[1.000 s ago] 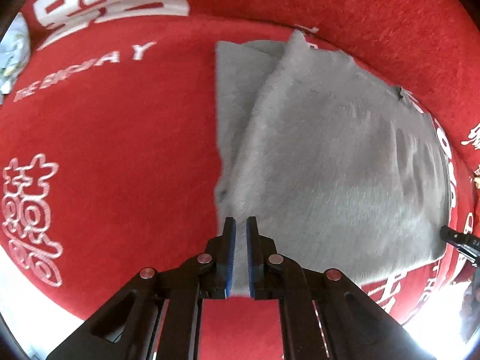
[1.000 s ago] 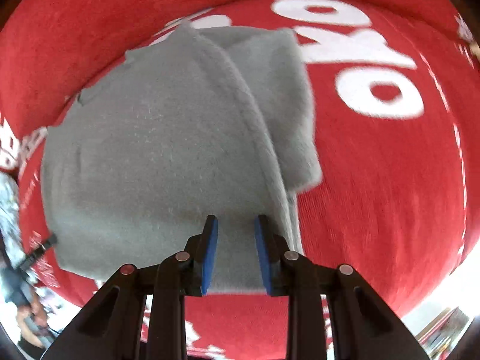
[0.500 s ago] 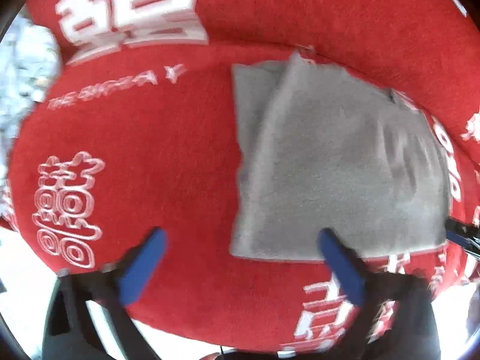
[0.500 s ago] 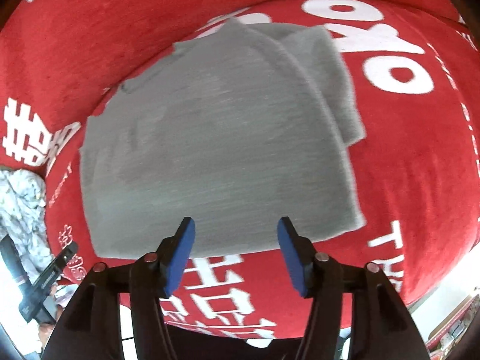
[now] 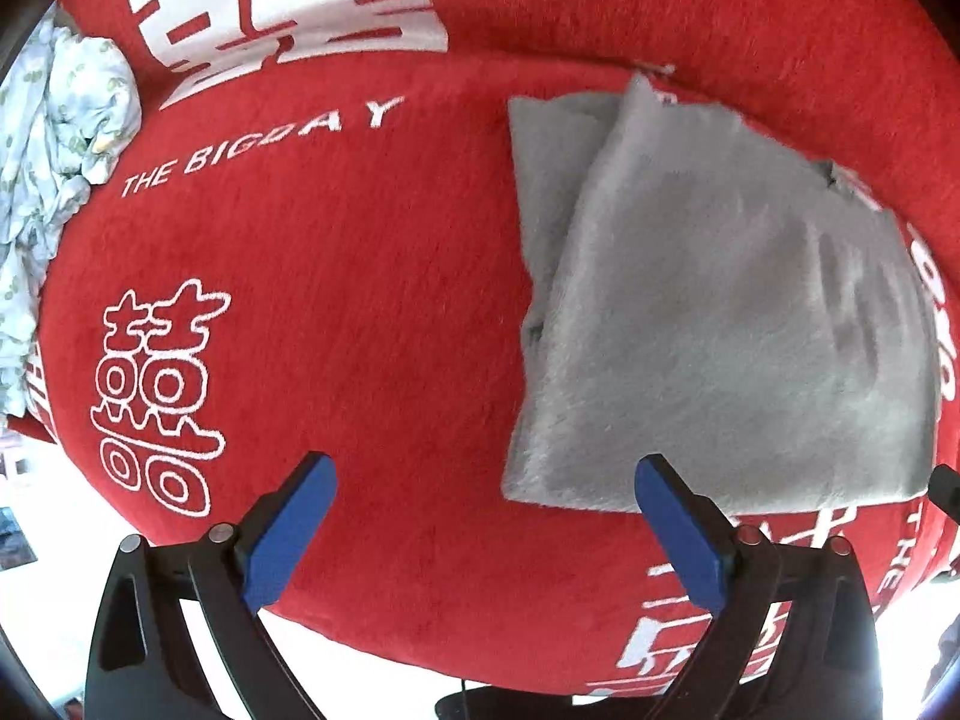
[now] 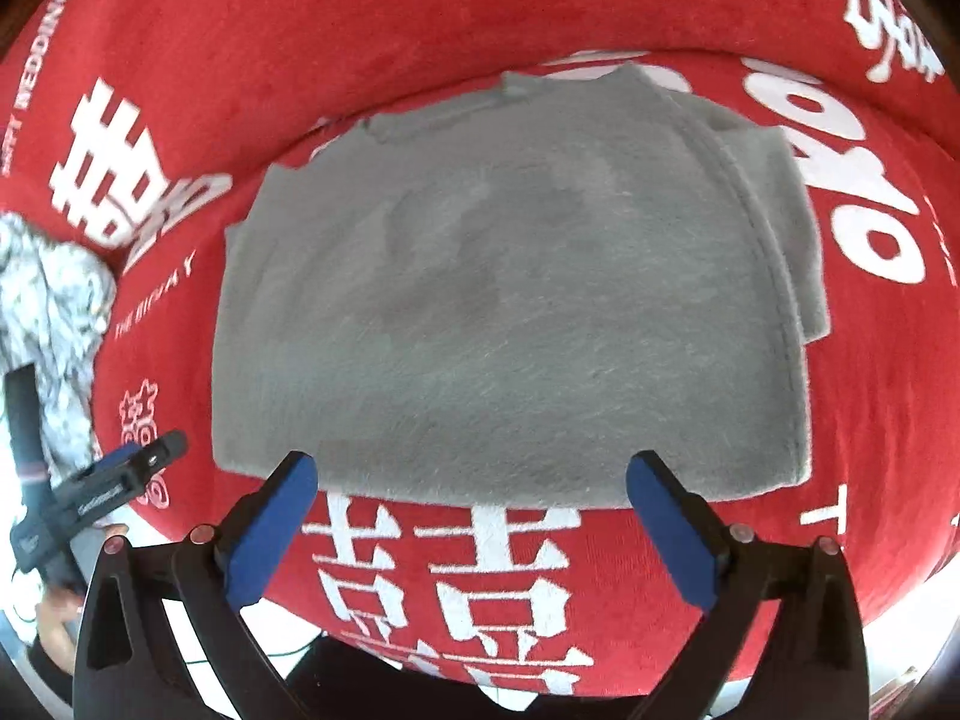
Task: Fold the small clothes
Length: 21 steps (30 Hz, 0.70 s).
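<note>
Both tools spread over the folded grey garment.
My left tool is wide open and empty; my right tool has just been opening, nothing between. The garment lies flat on the red blanket.

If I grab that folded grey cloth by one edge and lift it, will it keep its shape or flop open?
The grey cloth will probably flop: it looks soft and fuzzy, and lies in loose layers, one sticking out at its side. Lifted by a single edge, those layers may well slide apart. It looks light, and its nap may cling somewhat to the plush red cover, so it would likely drag, not glide.
</note>
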### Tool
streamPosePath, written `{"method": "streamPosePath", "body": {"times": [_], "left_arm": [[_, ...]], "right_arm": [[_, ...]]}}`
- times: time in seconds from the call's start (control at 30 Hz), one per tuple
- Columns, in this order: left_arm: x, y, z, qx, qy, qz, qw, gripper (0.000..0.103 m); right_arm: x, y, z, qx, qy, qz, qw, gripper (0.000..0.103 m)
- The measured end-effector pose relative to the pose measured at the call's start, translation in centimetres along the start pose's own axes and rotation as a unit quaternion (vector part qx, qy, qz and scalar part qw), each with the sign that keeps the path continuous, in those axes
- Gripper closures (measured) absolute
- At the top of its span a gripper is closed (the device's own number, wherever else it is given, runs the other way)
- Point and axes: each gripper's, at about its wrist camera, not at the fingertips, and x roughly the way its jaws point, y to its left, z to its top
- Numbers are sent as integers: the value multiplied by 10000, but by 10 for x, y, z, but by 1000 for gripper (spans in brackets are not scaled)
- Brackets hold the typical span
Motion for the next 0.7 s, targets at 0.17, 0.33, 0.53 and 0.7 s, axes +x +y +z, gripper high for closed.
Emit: {"method": "streamPosePath", "body": {"times": [0.17, 0.33, 0.53, 0.7], "left_arm": [[1, -4, -2, 137, 98, -220, 9996, 2], [2, -9, 2, 162, 157, -317, 9992, 2], [8, -13, 11, 228, 147, -344, 9990, 2], [15, -13, 18, 174, 185, -371, 9990, 2]], "right_arm": [[5, -11, -5, 416, 221, 315, 9984, 0], [7, -28, -6, 909, 286, 472, 9943, 0], [6, -38, -6, 1163, 303, 568, 9911, 0], [9, -47, -12, 1432, 321, 764, 9862, 0]]}}
